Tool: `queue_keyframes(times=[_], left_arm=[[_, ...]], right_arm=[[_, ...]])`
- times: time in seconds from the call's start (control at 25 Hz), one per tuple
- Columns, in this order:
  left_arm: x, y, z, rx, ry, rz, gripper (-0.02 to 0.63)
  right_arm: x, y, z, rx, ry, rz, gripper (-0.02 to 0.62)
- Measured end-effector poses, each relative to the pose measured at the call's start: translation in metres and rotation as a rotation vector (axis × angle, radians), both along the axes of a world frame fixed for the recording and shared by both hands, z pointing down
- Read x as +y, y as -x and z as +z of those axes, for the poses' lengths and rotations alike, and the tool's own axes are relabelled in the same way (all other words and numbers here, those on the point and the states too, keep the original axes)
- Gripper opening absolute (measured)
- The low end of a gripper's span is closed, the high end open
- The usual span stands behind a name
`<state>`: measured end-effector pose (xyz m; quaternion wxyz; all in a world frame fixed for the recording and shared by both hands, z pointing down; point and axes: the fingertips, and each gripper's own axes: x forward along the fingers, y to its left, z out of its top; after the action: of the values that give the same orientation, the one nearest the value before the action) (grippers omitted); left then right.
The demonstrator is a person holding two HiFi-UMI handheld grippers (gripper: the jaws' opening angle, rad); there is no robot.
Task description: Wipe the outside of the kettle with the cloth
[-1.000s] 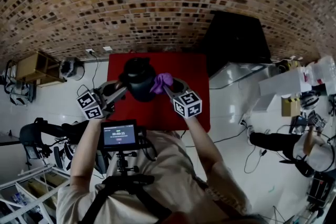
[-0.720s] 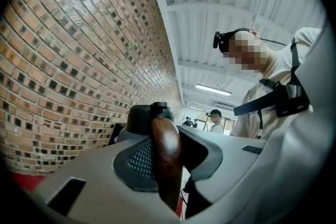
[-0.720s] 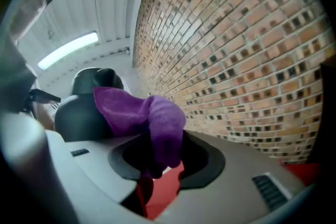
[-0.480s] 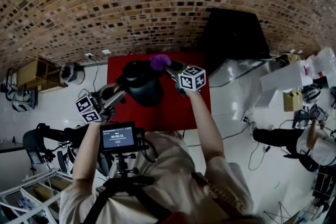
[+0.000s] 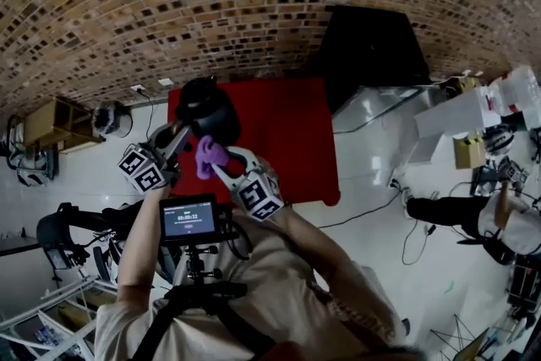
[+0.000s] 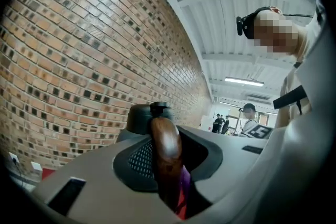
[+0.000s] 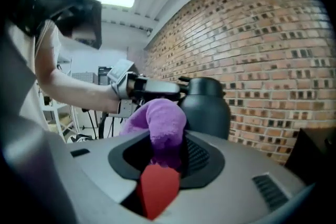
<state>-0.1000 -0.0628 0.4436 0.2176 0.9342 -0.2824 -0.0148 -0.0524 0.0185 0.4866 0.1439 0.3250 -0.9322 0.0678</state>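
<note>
A black kettle (image 5: pixel 207 107) stands near the back left corner of the red table (image 5: pixel 287 139). My left gripper (image 5: pixel 180 139) comes at it from the left and is shut on its brown wooden handle (image 6: pixel 165 147); the kettle's dark body and lid (image 6: pixel 143 117) show just behind the jaws. On the kettle's near side, my right gripper (image 5: pixel 217 166) is shut on a bunched purple cloth (image 5: pixel 206 155). In the right gripper view the cloth (image 7: pixel 160 122) bulges up from between the jaws, with the kettle (image 7: pixel 207 107) just beyond it.
A tall black cabinet (image 5: pixel 372 46) stands by the table's back right corner, against the brick wall. White benches with clutter (image 5: pixel 456 127) lie to the right and a wooden shelf (image 5: pixel 55 118) to the left. A small screen on a chest rig (image 5: pixel 190 220) sits below the grippers.
My right gripper has carried the cloth from the kettle's far right side round to its near side. The kettle sits a little further left and back. The left gripper keeps the handle.
</note>
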Motion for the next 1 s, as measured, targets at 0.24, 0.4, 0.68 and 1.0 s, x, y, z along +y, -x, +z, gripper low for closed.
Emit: queue_keyframes(times=[0.24,0.4,0.68,1.0], left_arm=[[0.004,-0.001,-0.007,0.044,0.001,-0.017,0.089],[0.01,-0.001,-0.014,0.066,-0.021,0.019,0.091],[0.03,0.004,-0.028,0.097,-0.057,0.121,0.092],[0.063,0.0,-0.056,0.216,-0.1,0.276,0.087]], right_arm=[[-0.017,0.003,0.031,0.098,-0.021,0.017,0.156],[-0.016,-0.036,0.034,0.048,0.02,0.058,0.156],[-0.069,-0.106,0.045,-0.058,0.115,0.217,0.156],[-0.132,-0.073,0.043,-0.304,0.272,-0.068,0.152]])
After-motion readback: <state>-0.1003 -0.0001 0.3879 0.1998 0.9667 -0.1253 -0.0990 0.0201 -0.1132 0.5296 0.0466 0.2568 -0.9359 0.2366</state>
